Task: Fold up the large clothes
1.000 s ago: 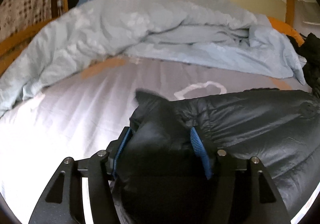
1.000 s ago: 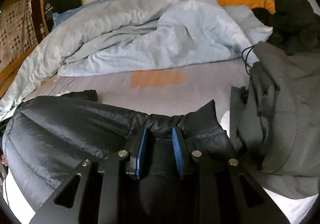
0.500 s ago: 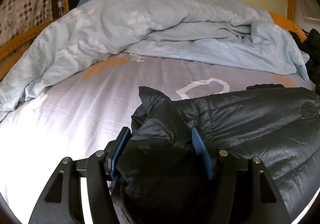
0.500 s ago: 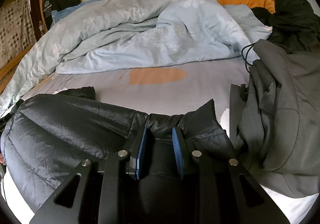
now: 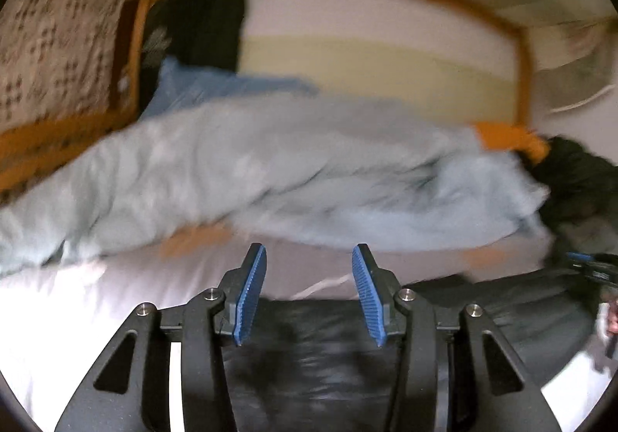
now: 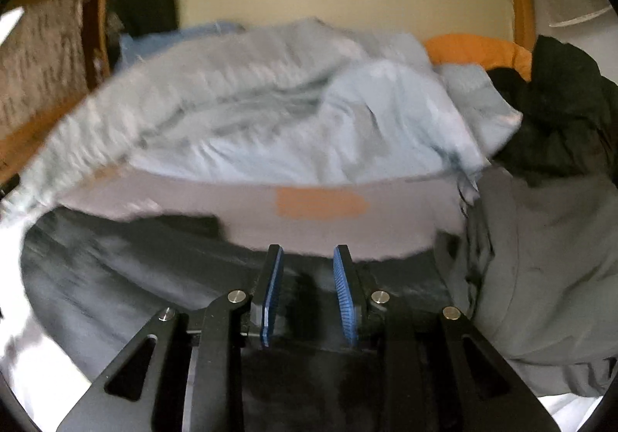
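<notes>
A black puffer jacket [image 5: 309, 351] lies flat on the grey bed sheet [image 5: 96, 300], below both grippers. It also shows in the right wrist view [image 6: 116, 277]. My left gripper [image 5: 307, 262] is open and empty, raised above the jacket. My right gripper [image 6: 309, 258] is open with nothing between its blue pads [image 6: 343, 296], just above the jacket's near edge. Both views are blurred by motion.
A crumpled light blue duvet [image 5: 270, 169] fills the back of the bed. A grey garment [image 6: 540, 258] and a black one [image 6: 560, 115] are piled at the right. An orange pillow [image 6: 475, 49] lies by the wooden headboard frame [image 5: 521, 57].
Both grippers have let go of the jacket and opened. Both have lifted and tilted up, so the jacket now lies flat below them.
</notes>
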`<action>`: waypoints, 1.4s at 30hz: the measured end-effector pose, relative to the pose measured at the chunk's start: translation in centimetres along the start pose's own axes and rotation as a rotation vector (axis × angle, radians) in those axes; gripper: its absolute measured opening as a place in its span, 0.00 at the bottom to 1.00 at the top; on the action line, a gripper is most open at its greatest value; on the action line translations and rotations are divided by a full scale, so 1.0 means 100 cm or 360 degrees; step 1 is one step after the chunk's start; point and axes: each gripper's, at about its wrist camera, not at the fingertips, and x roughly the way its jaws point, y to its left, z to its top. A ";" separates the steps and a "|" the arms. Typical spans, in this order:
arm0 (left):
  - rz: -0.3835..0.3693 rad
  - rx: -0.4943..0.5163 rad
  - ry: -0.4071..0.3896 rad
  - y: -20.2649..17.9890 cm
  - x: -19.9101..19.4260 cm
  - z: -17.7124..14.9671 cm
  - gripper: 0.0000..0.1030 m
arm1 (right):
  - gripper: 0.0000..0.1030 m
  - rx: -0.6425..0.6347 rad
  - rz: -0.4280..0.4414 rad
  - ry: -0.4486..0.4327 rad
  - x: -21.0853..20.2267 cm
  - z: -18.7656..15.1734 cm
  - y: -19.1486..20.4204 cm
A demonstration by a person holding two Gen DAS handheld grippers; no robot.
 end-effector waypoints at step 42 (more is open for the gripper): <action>-0.0519 -0.0397 0.0776 -0.094 0.062 -0.124 0.06 | 0.28 -0.0008 0.0194 0.0731 0.104 -0.023 0.160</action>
